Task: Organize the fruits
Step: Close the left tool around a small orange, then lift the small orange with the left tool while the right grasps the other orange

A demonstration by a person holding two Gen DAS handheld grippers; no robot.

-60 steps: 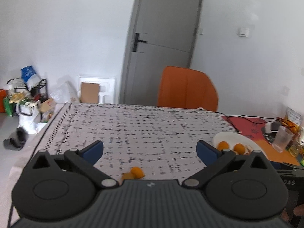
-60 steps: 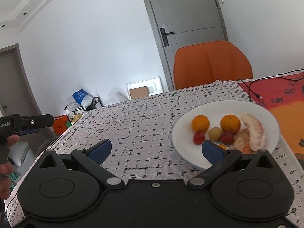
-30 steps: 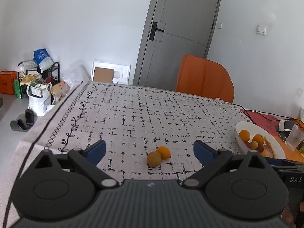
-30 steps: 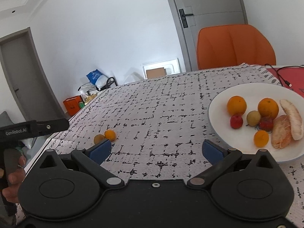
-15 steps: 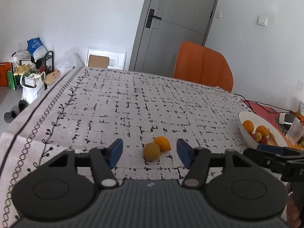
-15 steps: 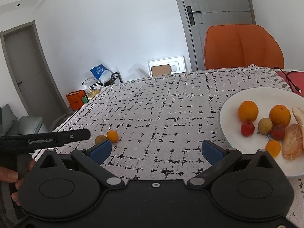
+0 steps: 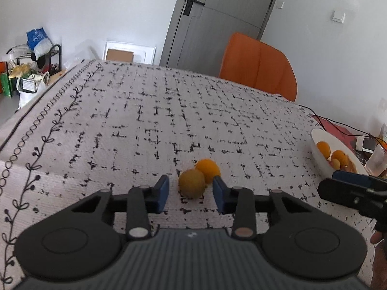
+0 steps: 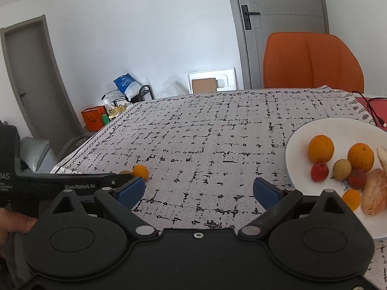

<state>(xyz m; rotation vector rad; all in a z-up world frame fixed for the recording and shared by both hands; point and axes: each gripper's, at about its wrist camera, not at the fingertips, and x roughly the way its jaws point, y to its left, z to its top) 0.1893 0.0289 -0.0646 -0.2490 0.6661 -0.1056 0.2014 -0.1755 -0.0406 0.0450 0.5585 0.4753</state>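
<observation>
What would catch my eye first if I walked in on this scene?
Probably the left gripper, its jaws just closing around a brownish-yellow fruit on the patterned tablecloth, a small orange touching it behind. Next, the white plate of mixed fruit at the right and the bright orange chair by the far edge.

Two small fruits (image 7: 198, 177) lie touching on the tablecloth (image 7: 169, 120); plate (image 7: 319, 154) at three o'clock, chair (image 7: 258, 65) at one.
</observation>
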